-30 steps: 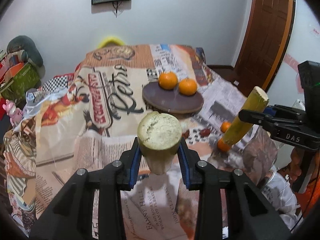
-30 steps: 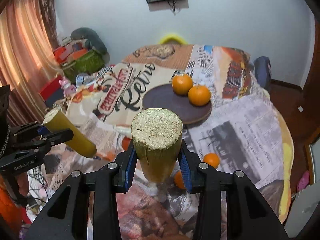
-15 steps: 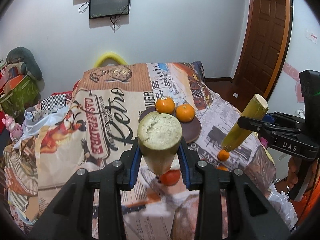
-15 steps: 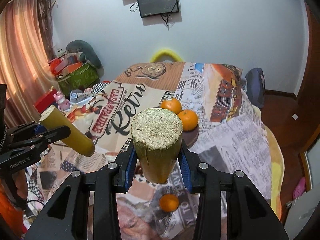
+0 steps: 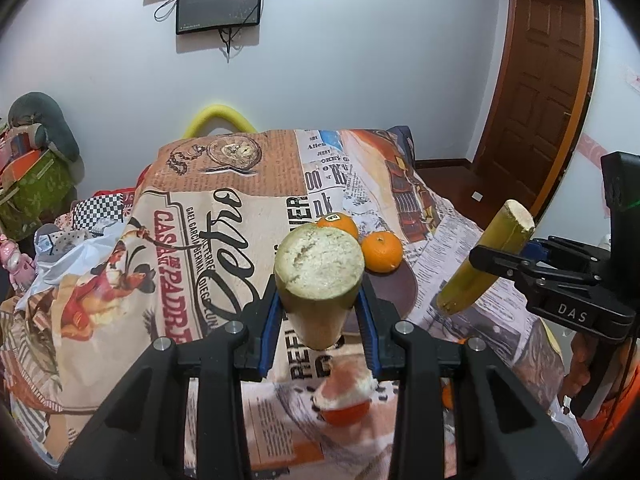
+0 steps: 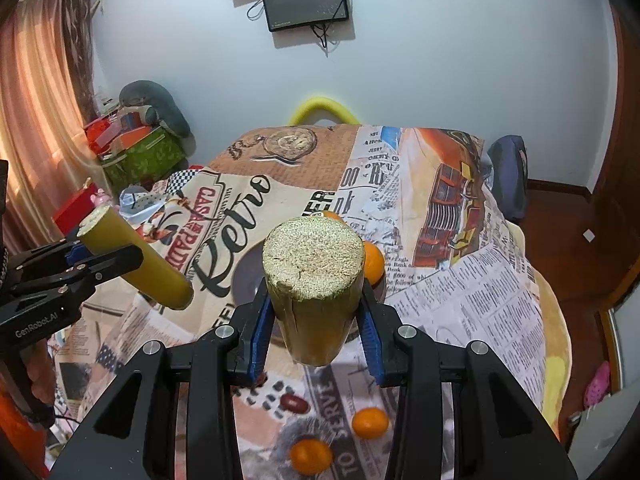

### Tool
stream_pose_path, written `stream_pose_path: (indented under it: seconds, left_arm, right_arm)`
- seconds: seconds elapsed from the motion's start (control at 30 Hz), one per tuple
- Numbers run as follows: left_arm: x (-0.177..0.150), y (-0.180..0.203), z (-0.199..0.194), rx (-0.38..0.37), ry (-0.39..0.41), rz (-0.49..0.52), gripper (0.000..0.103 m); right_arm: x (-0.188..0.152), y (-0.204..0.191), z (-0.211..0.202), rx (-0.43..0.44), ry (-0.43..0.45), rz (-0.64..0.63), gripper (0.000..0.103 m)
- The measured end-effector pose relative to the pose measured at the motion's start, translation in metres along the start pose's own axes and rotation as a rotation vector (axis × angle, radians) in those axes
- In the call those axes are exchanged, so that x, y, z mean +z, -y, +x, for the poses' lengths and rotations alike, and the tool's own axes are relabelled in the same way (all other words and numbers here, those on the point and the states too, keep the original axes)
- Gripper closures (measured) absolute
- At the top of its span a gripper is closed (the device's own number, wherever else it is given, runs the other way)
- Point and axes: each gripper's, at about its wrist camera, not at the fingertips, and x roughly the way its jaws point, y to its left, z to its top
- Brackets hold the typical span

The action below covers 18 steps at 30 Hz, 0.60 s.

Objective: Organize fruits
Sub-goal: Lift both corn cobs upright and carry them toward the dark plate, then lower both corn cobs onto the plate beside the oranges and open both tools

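My left gripper (image 5: 320,320) is shut on a yellow-green sugarcane piece (image 5: 318,284), held above the table. My right gripper (image 6: 316,320) is shut on a second sugarcane piece (image 6: 314,288); it also shows in the left wrist view (image 5: 486,258). The left gripper's cane shows in the right wrist view (image 6: 136,258). A dark round plate (image 5: 400,288) on the table holds two oranges (image 5: 381,251), mostly hidden behind the canes. Loose oranges lie on the cloth near me: one in the left wrist view (image 5: 346,410), two in the right wrist view (image 6: 370,422).
The table has a printed newspaper-pattern cloth (image 5: 200,240). A yellow chair back (image 5: 218,120) stands behind it. Boxes and bags (image 6: 136,148) are piled at the left, a wooden door (image 5: 540,80) at the right, a screen (image 5: 220,6) on the wall.
Both grippers have risen and drawn back from the table with their cane pieces; the plate and oranges now look farther away and lower.
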Motion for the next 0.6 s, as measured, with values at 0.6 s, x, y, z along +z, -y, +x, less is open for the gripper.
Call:
stream_pose_path:
  seconds: [0.6]
  left_arm:
    - [0.007,-0.005,0.089,-0.043,-0.115,0.01,0.068]
  right_arm:
    - [0.005,0.013,0.078,-0.017,-0.113,-0.043,0.067]
